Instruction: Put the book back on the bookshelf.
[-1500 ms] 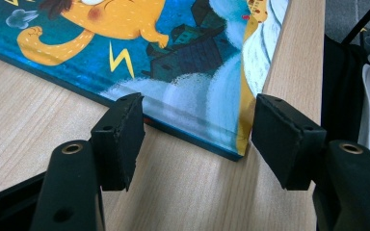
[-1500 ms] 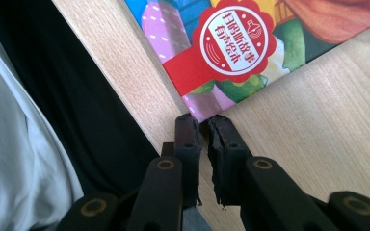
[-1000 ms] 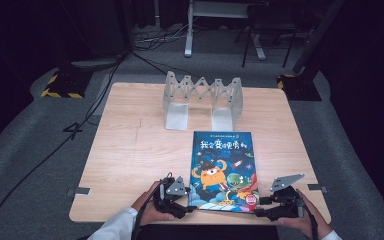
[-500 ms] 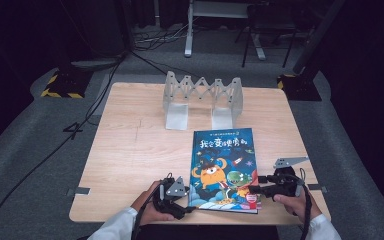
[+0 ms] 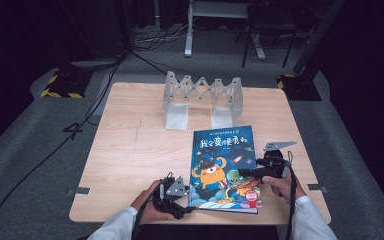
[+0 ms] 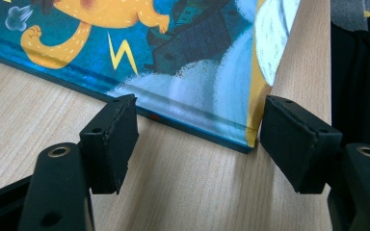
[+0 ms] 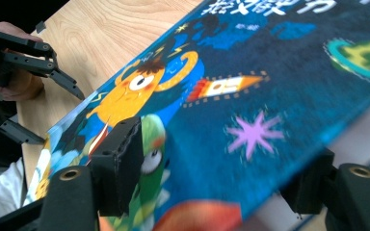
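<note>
Near the front edge of the table [image 5: 130,150], toward its right corner, a picture book [image 5: 225,167] lies closed with its blue cover up. Behind it, by the rear edge, stands a grey folding book rack [image 5: 202,97].

Over the last second the right gripper [image 5: 245,172] has come in from beyond the book's right edge and risen a little. Its jaws now straddle that edge, one above the cover and one beneath; in the right gripper view the cover's edge runs between them, tilted off the wood. The jaws are still apart, with no clear pinch, so I judge the edge is being lifted or is about to be clamped, which suggests opening the book or raising it.

The left gripper [image 5: 187,209] has hardly moved. It stays low at the book's front left corner with jaws wide apart, holding nothing; the left gripper view shows that corner sitting between the two pads [image 6: 113,134], apparently touching neither. It looks placed to brace the spine side.

The book itself has not shifted on the table, nor has the rack.
</note>
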Tool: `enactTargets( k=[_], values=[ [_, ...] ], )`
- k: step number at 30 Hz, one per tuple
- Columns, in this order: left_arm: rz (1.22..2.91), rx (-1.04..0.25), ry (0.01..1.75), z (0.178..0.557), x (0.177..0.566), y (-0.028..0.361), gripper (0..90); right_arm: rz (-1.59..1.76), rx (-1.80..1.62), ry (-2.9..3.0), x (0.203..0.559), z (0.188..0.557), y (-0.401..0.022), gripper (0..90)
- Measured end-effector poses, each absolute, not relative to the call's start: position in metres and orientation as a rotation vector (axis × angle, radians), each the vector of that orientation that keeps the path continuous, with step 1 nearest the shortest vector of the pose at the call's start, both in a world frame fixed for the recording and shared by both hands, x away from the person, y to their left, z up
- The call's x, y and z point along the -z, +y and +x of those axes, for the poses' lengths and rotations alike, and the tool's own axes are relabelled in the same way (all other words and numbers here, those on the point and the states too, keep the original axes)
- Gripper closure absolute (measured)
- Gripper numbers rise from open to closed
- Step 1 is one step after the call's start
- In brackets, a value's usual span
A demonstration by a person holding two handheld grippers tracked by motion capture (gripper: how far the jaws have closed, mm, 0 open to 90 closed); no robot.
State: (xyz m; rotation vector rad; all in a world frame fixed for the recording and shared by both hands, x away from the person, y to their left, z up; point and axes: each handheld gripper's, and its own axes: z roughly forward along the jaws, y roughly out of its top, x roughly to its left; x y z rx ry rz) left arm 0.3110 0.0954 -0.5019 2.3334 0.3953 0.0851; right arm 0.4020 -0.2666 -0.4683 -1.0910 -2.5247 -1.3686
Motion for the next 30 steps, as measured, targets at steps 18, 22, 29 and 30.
enactTargets(
  k=[18, 22, 29, 30],
  values=[
    [2.329, -0.088, 0.463, 0.315, 0.502, 0.1, 18.0, -0.966, 1.525, -2.536, 0.458, 0.395, -0.261, 45.2],
    [2.333, -0.099, 0.469, 0.315, 0.502, 0.102, 17.3, -0.967, 1.52, -2.55, 0.454, 0.393, -0.259, 45.9],
    [2.335, -0.104, 0.469, 0.314, 0.503, 0.101, 15.4, -1.028, 1.492, -2.524, 0.453, 0.385, -0.262, 47.2],
    [2.335, -0.105, 0.469, 0.314, 0.503, 0.101, 15.1, -1.053, 1.462, -2.517, 0.453, 0.385, -0.262, 46.7]
  ],
)
